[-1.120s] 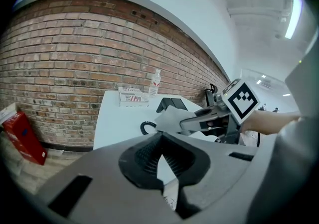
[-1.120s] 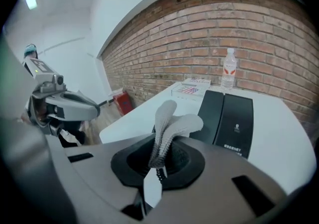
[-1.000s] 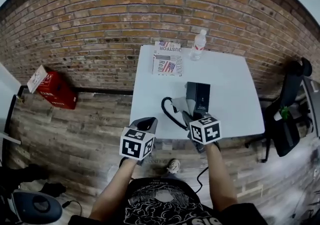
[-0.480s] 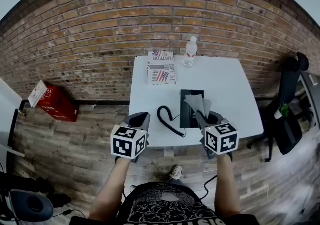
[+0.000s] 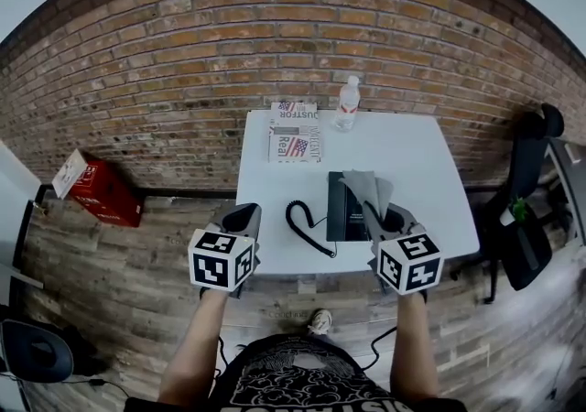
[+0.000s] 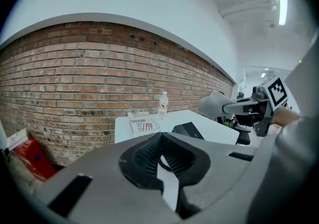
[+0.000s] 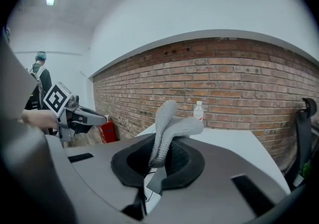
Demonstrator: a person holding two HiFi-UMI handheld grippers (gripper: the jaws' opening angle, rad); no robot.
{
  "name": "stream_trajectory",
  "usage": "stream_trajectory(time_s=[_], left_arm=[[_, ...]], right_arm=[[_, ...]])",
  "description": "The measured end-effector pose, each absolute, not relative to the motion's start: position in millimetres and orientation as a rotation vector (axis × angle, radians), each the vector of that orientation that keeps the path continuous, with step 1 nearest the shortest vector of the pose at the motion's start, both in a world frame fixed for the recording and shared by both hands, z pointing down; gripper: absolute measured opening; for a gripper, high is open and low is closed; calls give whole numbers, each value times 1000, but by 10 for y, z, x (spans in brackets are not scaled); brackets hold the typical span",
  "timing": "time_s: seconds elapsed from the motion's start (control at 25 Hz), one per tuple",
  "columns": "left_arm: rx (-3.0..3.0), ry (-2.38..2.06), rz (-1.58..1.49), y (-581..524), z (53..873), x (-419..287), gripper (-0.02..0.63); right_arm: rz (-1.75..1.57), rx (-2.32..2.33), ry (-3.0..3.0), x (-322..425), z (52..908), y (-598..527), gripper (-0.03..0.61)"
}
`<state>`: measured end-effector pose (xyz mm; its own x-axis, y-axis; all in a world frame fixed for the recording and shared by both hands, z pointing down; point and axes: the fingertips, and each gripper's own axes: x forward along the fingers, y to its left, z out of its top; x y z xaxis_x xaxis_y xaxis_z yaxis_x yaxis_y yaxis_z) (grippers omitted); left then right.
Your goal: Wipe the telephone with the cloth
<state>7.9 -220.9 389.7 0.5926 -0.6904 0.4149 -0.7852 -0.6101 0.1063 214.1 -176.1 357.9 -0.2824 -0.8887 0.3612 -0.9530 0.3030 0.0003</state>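
Right gripper (image 5: 389, 218) clamping grey cloth (image 5: 364, 188) between jaws, cloth sticking up past the tips. Holding it over the black telephone (image 5: 341, 209); in left gripper view cloth appearing to hang clear of it. Telephone sitting near front edge of white table (image 5: 412, 154), right of centre, coiled cord (image 5: 305, 222) trailing at its left. Left gripper (image 5: 242, 218) hovering at front-left corner, jaws together, gripping nothing. Water bottle (image 5: 346, 104) and newspapers (image 5: 295, 137) sitting along back edge.
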Motion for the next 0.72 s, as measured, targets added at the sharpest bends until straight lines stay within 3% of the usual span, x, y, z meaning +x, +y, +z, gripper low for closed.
stream_trajectory(time_s=[0.72], left_arm=[[2522, -1220, 502, -2209, 3992, 78, 6]], right_arm=[[335, 1633, -2283, 2144, 3675, -1777, 11]])
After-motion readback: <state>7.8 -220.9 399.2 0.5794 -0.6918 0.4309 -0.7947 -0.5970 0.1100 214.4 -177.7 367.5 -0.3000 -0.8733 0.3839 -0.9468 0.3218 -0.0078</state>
